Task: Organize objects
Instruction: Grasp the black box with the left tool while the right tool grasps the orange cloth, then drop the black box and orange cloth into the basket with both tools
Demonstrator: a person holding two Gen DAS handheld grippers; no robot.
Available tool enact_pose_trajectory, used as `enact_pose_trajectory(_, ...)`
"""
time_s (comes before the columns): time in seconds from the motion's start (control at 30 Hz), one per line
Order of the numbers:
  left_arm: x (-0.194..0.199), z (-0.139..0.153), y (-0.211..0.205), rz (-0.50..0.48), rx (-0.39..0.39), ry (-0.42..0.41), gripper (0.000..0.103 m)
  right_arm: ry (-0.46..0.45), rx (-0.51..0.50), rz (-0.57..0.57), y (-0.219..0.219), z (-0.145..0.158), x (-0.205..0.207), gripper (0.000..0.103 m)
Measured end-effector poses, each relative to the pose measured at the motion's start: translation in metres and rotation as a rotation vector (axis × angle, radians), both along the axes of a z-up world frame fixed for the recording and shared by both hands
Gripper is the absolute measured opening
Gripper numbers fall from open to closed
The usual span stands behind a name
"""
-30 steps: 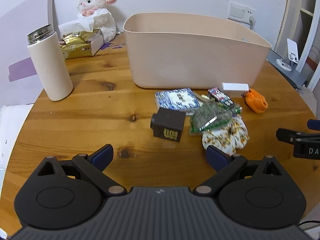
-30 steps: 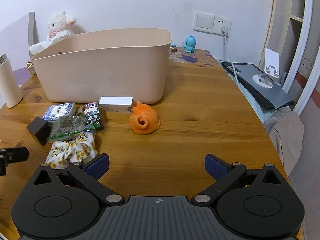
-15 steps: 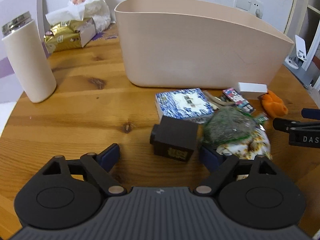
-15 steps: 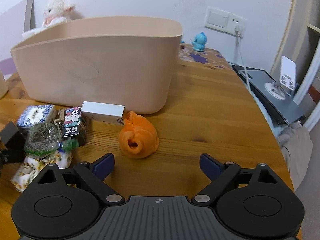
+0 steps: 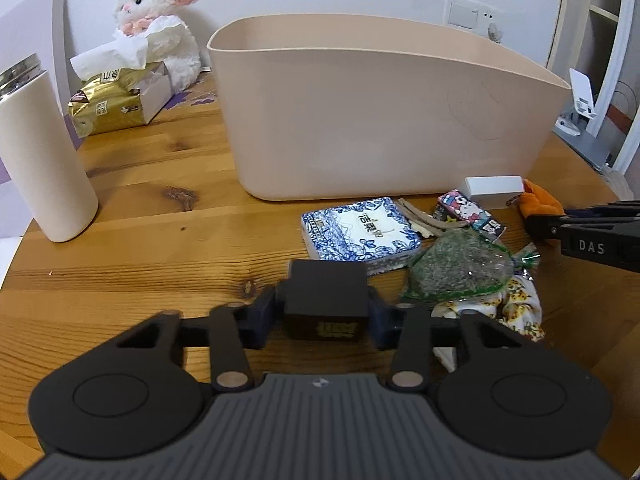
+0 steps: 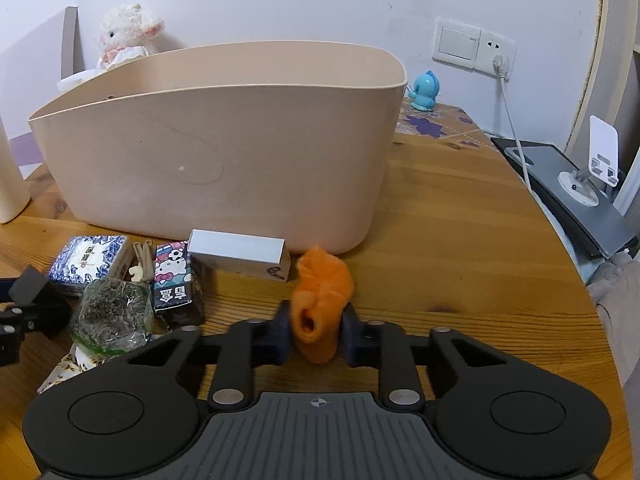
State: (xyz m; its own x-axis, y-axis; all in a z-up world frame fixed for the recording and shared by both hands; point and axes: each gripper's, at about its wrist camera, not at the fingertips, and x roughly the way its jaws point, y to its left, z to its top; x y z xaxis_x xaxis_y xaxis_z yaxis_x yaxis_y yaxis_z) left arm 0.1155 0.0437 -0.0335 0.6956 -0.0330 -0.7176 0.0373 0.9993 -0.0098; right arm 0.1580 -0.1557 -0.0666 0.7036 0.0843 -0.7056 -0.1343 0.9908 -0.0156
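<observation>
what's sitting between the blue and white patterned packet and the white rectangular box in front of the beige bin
In the right wrist view, pale wooden clips and a black cartoon-cat carton lie between the blue and white patterned packet and the white rectangular box.

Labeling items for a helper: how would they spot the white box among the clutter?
Find the big beige tub. The white box lies along its front wall, between the cartoon-cat packet and the orange sock. It alone is plain, long and unprinted on top.

"DAS" marks the right gripper (white lettering).
</observation>
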Motion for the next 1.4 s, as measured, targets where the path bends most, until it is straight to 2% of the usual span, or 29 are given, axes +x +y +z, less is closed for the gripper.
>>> enact_pose_trajectory(0.23, -0.011, 0.006, 0.008, 0.013, -0.035, 0.005, 0.047, -0.006, 0.028, -0.022, -0.012, 0.007, -0.013, 0.015)
enact_pose_trajectory(0.6, -0.030, 0.060, 0.013, 0.021, -0.026, -0.139, 0.047, -0.172, 0.063, -0.040, -0.022, 0.060, -0.042, 0.015)
enact_pose_trajectory(0.83, -0.016, 0.095, 0.011, 0.023, -0.005, -0.225, 0.047, -0.263, 0.077, -0.030, -0.019, 0.088, -0.035, 0.015)
enact_pose_trajectory(1.0, 0.013, 0.107, 0.007, 0.019, 0.003, -0.247, 0.047, -0.309, 0.073, -0.020, -0.014, 0.101, -0.014, 0.015)
enact_pose_trajectory(1.1, 0.036, 0.106, 0.002, 0.019, 0.002, -0.233, 0.047, -0.293, 0.106, -0.017, -0.011, 0.104, 0.003, 0.015)
enact_pose_trajectory(1.17, 0.050, 0.103, -0.003, 0.020, 0.035, -0.233, 0.047, -0.272, 0.143, -0.010, -0.012, 0.104, 0.016, 0.015)
enact_pose_trajectory(1.23, 0.063, 0.101, -0.009, 0.022, 0.072, -0.250, 0.047, -0.255, 0.136, -0.012, -0.008, 0.101, 0.030, 0.015)
enact_pose_trajectory(1.4, 0.100, 0.089, -0.013, 0.026, 0.073, -0.176, 0.047, -0.174, 0.138, -0.025, 0.001, 0.083, 0.064, 0.015)
